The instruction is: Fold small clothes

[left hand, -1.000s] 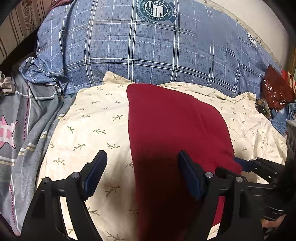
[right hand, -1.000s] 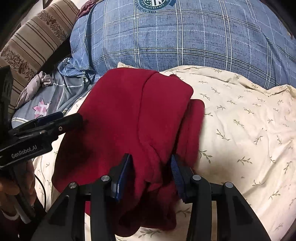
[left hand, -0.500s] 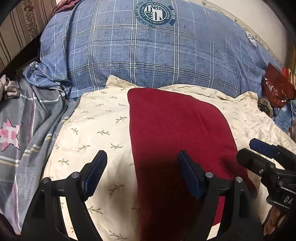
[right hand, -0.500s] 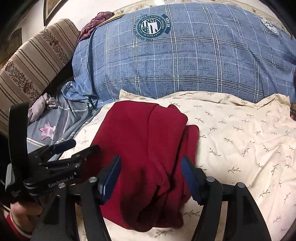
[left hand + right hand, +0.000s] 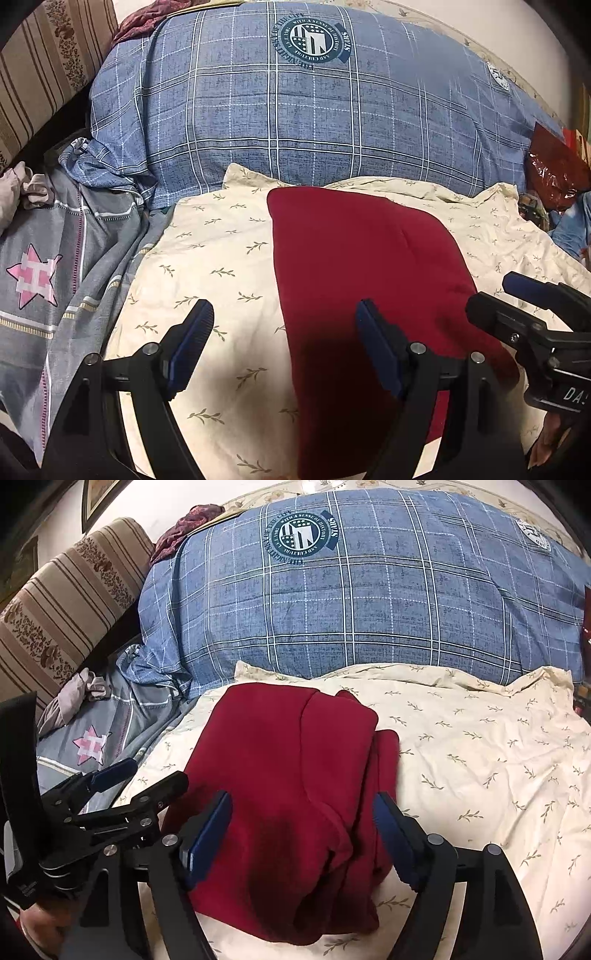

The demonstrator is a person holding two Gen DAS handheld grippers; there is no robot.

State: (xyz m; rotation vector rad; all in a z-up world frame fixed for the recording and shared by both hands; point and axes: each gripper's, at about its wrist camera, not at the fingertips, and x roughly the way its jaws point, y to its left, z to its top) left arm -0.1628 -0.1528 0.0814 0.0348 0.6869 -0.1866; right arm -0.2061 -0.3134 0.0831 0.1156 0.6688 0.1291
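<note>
Red garment (image 5: 369, 280) runs off the bottom edge in the left wrist view — near hem unseen; blue plaid duvet's (image 5: 369, 602) badge lettering — too small to read.

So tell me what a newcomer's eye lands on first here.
First the dark red garment, folded into a thick bundle on the cream leaf-print sheet in the middle of the bed. Behind it rises a big blue plaid duvet with a round crest. In front, the right gripper has just been opening, with nothing between its pads.

My right claw (image 5: 535, 306) shows "DA" in white on its body. The quilt (image 5: 369, 602) badge reads "STARS"; its ring lettering is too small for me.
</note>
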